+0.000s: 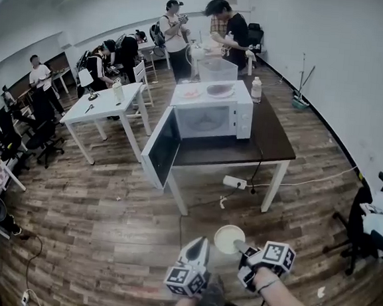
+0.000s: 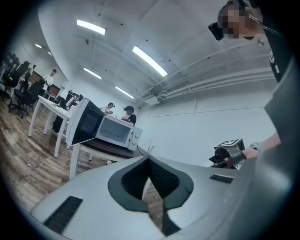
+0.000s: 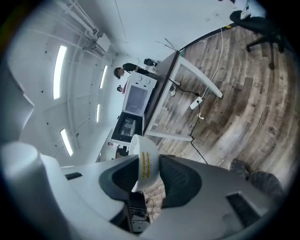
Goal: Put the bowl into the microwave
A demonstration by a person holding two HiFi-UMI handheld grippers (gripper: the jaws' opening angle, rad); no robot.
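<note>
A white microwave (image 1: pixel 211 114) stands on a dark brown table (image 1: pixel 272 139) across the wooden floor, its door (image 1: pixel 162 146) swung wide open to the left. My right gripper (image 1: pixel 238 244) is shut on the rim of a white bowl (image 1: pixel 228 239), held low in front of me and well short of the table. In the right gripper view the bowl (image 3: pixel 143 157) sits edge-on between the dark pads (image 3: pixel 176 180), with the microwave (image 3: pixel 137 97) far beyond. My left gripper (image 1: pixel 197 245) hangs just left of the bowl, shut and empty; its view shows the microwave (image 2: pixel 115 131) in the distance.
A water bottle (image 1: pixel 256 89) stands on the table beside the microwave, and plates (image 1: pixel 218 89) lie on its top. A power strip (image 1: pixel 234 182) and cables hang under the table. Several people, white desks (image 1: pixel 99 107) and chairs fill the back and left; an office chair (image 1: pixel 365 224) is at right.
</note>
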